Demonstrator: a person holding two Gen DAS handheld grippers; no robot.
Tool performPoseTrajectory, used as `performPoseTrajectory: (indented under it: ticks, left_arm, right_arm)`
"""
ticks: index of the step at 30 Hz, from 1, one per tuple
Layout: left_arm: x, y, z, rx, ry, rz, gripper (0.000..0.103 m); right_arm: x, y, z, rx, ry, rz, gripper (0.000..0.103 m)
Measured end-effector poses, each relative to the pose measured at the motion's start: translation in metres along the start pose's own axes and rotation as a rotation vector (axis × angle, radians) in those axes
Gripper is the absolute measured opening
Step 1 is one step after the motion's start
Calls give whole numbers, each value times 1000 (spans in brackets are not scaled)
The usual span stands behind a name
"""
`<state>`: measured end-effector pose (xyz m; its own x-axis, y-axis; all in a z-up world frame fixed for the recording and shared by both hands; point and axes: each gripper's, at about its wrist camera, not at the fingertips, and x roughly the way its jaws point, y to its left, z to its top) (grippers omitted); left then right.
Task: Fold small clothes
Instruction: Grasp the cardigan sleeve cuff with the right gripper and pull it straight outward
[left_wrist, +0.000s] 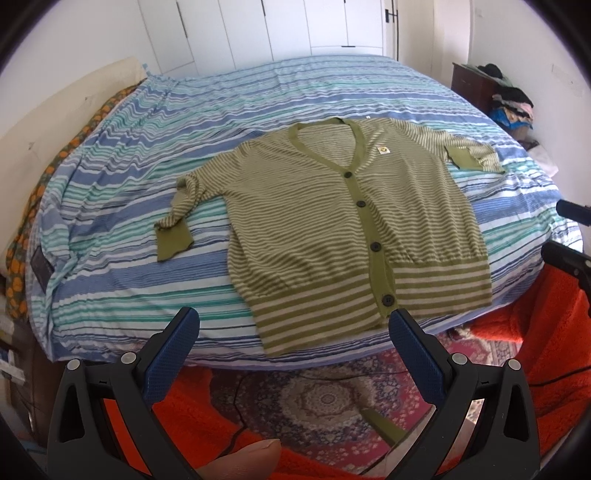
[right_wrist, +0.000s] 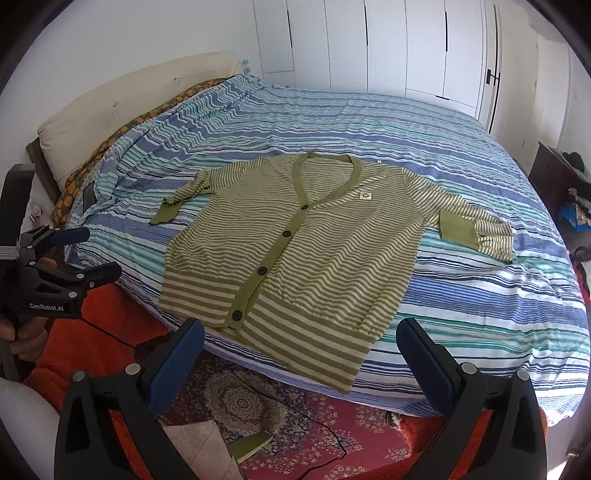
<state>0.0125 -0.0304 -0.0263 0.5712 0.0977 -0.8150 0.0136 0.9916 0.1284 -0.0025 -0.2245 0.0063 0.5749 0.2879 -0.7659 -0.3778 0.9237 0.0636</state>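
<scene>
We hold both grippers above the near edge of the bed (left_wrist: 155, 122), and neither touches the cloth. Our left gripper (left_wrist: 294, 325) has its blue-padded fingers spread wide with nothing between them; it hangs just in front of the hem of the cardigan (left_wrist: 332, 221). Our right gripper (right_wrist: 301, 339) is likewise wide apart and empty, poised at the hem from the other side. The green-and-cream striped cardigan lies flat and face up on the striped bedspread (right_wrist: 480, 288), buttoned down the front, its hem close to the mattress edge nearest us and its V-neck pointing toward the white wardrobe doors (right_wrist: 369, 44). A small yellow patch (right_wrist: 365, 195) sits on the chest. Both sleeves are bent, their plain green cuffs turned back. Below the bed we see a red patterned rug (left_wrist: 325, 398) and orange fabric (left_wrist: 554, 332). In the right wrist view our left hand (right_wrist: 22, 332) grips the black handle of its tool. A dark cabinet (left_wrist: 472, 85) piled with clothes stands at the far right.
</scene>
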Motion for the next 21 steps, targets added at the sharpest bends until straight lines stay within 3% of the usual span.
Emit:
performPoseTrajectory:
  ticks: [3, 5, 6, 8, 10, 15, 16, 17, 18, 21]
  left_arm:
    - [1, 2, -1, -1, 13, 5, 102]
    - [0, 5, -1, -2, 15, 11, 102]
    - [-1, 6, 0, -4, 16, 18, 102]
    - [-1, 9, -1, -16, 24, 36, 102]
    - [1, 13, -2, -39, 46, 49, 102]
    - [13, 14, -5, -87, 127, 68, 102]
    - [15, 13, -4, -88, 138, 74, 102]
    - [17, 12, -4, -88, 148, 79, 102]
    - [17, 11, -3, -86, 155, 82, 102]
    - [21, 6, 2, -79, 162, 76, 102]
  right_arm:
    - [27, -39, 20, -76, -54, -124, 103]
    - [64, -90, 34, -71, -45, -190, 100]
    - [85, -118, 40, -52, -31, -219, 96]
    - [136, -174, 51, -28, 46, -289, 74]
    - [183, -211, 60, -32, 141, -321, 73]
    - [262, -232, 69, -196, 211, -318, 69]
    - [270, -235, 70, -208, 213, -321, 56]
    - [272, -241, 73, -188, 206, -311, 26]
    - [269, -251, 77, -143, 191, -302, 7]
    - [223, -299, 83, 83, 49, -325, 7]
